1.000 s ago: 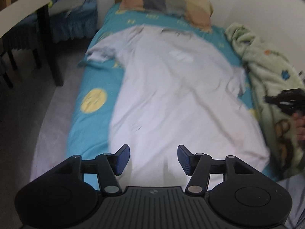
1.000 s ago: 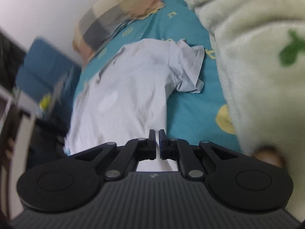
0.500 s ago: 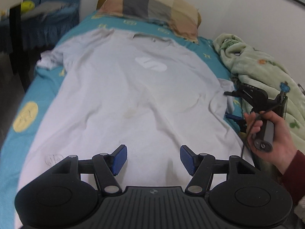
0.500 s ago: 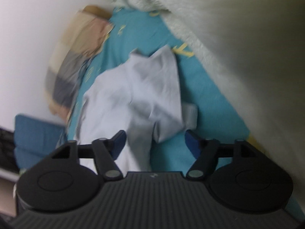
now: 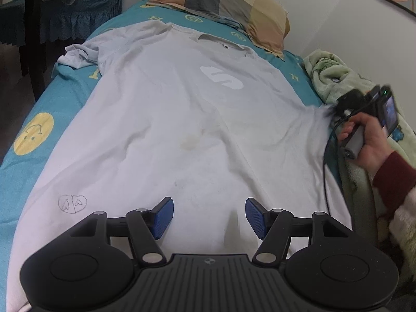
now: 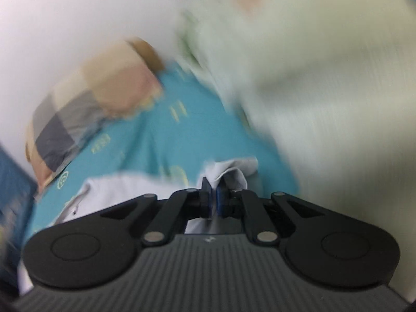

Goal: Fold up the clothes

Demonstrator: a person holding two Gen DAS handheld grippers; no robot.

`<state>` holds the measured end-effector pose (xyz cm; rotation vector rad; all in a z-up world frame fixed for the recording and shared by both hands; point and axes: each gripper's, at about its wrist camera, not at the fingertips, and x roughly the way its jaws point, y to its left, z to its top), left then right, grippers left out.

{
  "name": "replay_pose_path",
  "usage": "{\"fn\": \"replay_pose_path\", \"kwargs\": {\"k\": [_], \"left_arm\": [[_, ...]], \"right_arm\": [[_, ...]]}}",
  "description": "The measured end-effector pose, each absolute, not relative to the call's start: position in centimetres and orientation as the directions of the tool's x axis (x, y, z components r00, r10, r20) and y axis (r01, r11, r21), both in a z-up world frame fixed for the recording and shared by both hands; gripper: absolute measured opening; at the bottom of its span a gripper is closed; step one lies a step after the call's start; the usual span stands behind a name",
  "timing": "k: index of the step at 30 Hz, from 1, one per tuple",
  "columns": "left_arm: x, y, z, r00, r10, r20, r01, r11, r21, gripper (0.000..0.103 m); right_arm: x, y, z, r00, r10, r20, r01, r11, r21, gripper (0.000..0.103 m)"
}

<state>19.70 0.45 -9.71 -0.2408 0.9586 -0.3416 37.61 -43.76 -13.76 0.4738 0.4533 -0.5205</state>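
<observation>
We found a white polo shirt (image 5: 187, 119) spread face up along a bed (image 5: 28, 104) covered in a teal sheet, its long axis running from six o'clock to twelve in the left wrist view, hem nearest us and collar pointing toward a checked pillow (image 5: 223, 2) at twelve o'clock. One sleeve lay bunched at ten o'clock near the bed's edge. Our left gripper (image 5: 209, 217) hovered over the hem at six o'clock, its blue pads spread apart with only flat cloth showing between them. At three o'clock our right hand (image 5: 369, 140), in a dark red sleeve, held the right gripper (image 6: 213, 195) at the shirt's other sleeve, beside a pale green blanket (image 5: 338, 78). The right wrist view was smeared by motion, yet it showed that gripper's jaws drawn together and pinching a fold of white sleeve fabric, the teal sheet beyond it at twelve o'clock and the pillow at ten.
</observation>
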Motion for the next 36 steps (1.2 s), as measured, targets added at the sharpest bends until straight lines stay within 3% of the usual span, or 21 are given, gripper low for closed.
{"fn": "replay_pose_path", "kwargs": {"k": [3,5,7,11,13,15,20,25,28,33,36], "left_arm": [[19.8,0.4,-9.8,0.528,-0.380,-0.759,0.179,0.924,-0.338,0.064],[20.0,0.3,-9.9,0.524,-0.375,-0.764,0.183,0.926,-0.329,0.064],[20.2,0.2,-10.1,0.523,-0.371,-0.768,0.187,0.928,-0.321,0.064],[20.5,0.3,-10.2,0.523,-0.363,-0.771,0.186,0.932,-0.313,0.064],[20.6,0.3,-10.1,0.527,-0.358,-0.771,0.187,0.934,-0.306,0.064],[20.4,0.3,-9.8,0.537,-0.353,-0.766,0.191,0.936,-0.297,0.064],[19.5,0.4,-9.2,0.554,-0.348,-0.756,0.206,0.937,-0.281,0.064],[18.1,0.6,-8.3,0.577,-0.344,-0.741,0.221,0.939,-0.264,0.065],[17.4,0.7,-7.8,0.592,-0.340,-0.731,0.224,0.940,-0.256,0.065],[17.0,0.7,-7.4,0.606,-0.326,-0.726,0.226,0.945,-0.236,0.065],[16.8,0.8,-7.5,0.609,-0.318,-0.727,0.227,0.948,-0.225,0.065]], "right_arm": [[39.6,-44.3,-13.1,0.744,-0.434,-0.508,0.560,0.820,0.119,0.007],[41.2,-44.7,-14.4,0.693,-0.425,-0.583,0.548,0.836,0.042,0.007],[41.7,-45.0,-16.2,0.658,-0.387,-0.646,0.520,0.854,0.017,0.008],[39.4,-44.2,-16.3,0.706,-0.305,-0.640,0.430,0.902,0.046,0.013],[38.1,-43.9,-15.4,0.736,-0.244,-0.632,0.387,0.917,0.097,0.030],[35.9,-43.2,-14.1,0.762,-0.184,-0.621,0.342,0.929,0.145,0.063],[29.8,-40.7,-10.7,0.763,-0.081,-0.641,0.252,0.951,0.180,0.065],[21.7,-37.9,-9.0,0.623,0.124,-0.772,0.047,0.980,0.195,0.065],[18.1,-35.7,-9.6,0.450,0.199,-0.870,-0.086,0.980,0.180,0.064],[15.0,-33.5,-12.9,0.213,0.104,-0.972,-0.160,0.985,0.070,0.064],[14.3,-32.9,-14.3,0.201,0.040,-0.979,-0.221,0.975,-0.006,0.064]]}}
